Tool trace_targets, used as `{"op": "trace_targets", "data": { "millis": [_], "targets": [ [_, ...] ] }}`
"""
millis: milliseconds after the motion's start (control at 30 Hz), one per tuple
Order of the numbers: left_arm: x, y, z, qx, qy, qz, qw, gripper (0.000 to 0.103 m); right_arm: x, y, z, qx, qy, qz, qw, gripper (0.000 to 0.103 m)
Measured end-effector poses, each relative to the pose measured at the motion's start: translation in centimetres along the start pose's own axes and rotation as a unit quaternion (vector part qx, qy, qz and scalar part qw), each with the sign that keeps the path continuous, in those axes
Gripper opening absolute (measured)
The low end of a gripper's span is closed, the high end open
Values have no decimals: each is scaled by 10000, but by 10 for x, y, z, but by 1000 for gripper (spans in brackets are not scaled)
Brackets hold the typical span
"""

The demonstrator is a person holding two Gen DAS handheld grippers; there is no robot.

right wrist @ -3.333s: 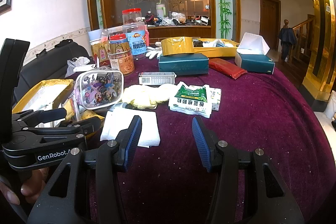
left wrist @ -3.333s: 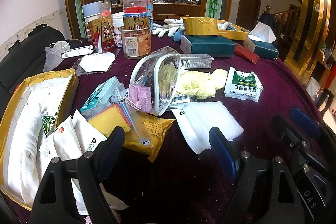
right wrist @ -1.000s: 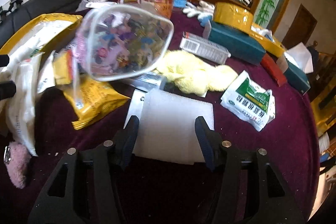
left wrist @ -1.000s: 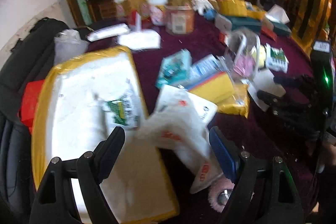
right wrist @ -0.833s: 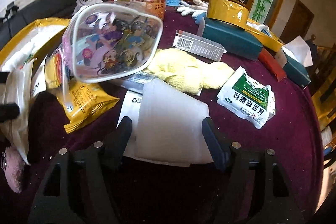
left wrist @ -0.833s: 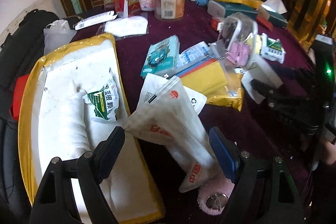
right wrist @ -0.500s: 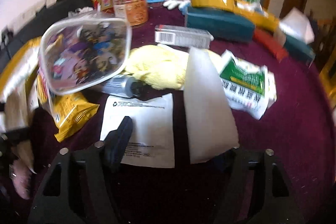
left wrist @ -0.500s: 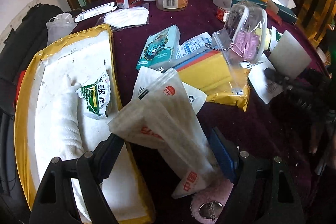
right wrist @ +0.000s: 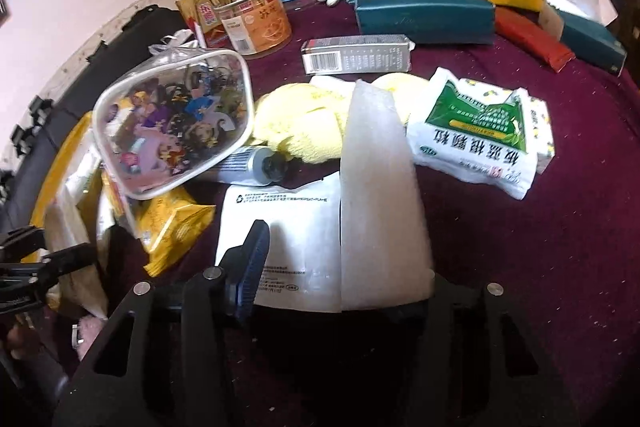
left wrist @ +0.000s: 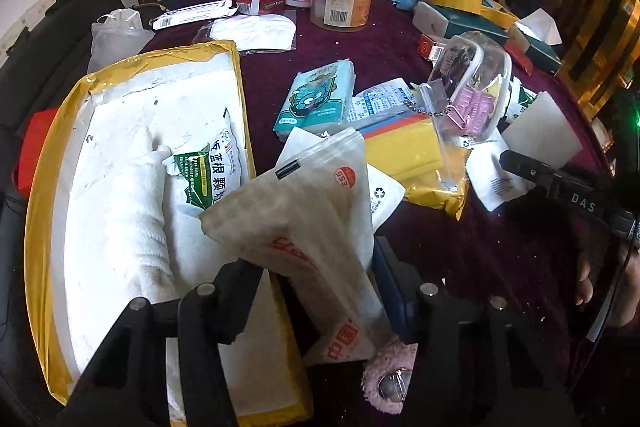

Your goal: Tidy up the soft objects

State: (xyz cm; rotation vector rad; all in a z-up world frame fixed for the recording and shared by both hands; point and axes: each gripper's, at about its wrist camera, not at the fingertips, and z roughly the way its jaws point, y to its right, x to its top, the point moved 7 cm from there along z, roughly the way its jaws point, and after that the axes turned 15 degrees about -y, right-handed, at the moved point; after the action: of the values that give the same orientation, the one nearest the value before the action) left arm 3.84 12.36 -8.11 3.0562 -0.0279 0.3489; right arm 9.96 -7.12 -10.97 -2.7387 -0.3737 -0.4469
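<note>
A white plastic bag with red print (left wrist: 312,227) stands between the fingers of my left gripper (left wrist: 312,279), lifted beside the yellow-edged foam box (left wrist: 52,211). The jaws are closing and both pads press its sides. In the box lie a white towel (left wrist: 116,211) and a green-white packet (left wrist: 208,171). My right gripper (right wrist: 344,259) is closing too. A white foam sheet (right wrist: 376,195) stands on edge between its fingers, leaning on the hidden right finger. The left fingertip (right wrist: 256,247) is apart from it. A printed white pouch (right wrist: 288,227) lies flat beneath.
The dark red tablecloth (right wrist: 540,267) holds a clear pouch of trinkets (right wrist: 172,123), a yellow towel (right wrist: 304,123), a green-white packet (right wrist: 480,131), yellow packs (left wrist: 404,155) and jars (left wrist: 340,3) at the back. A pink fluffy charm (left wrist: 388,379) lies under my left gripper.
The left jaws have narrowed onto the white bag, which now stands higher between them. The right gripper rolled and tipped the foam sheet from flat onto its edge.
</note>
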Motion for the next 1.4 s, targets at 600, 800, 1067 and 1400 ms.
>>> {"op": "trace_targets", "data": {
  "millis": [600,800,1067,1400],
  "targets": [
    [-11,30,-41,-644,609,765,9931,53,0,-8,-18,-61,281,-208,9994,51],
    [-12,35,-48,-812,787,1036,9882,42,1,10,-17,-522,370,260,9976,13],
    [-8,20,-24,-1402,424,544,9877,16,-9,15,-23,45,498,707,9962,13],
    [0,23,-34,-1666,774,327,9824,12,-23,13,-48,1666,986,1155,9743,13]
  ]
}}
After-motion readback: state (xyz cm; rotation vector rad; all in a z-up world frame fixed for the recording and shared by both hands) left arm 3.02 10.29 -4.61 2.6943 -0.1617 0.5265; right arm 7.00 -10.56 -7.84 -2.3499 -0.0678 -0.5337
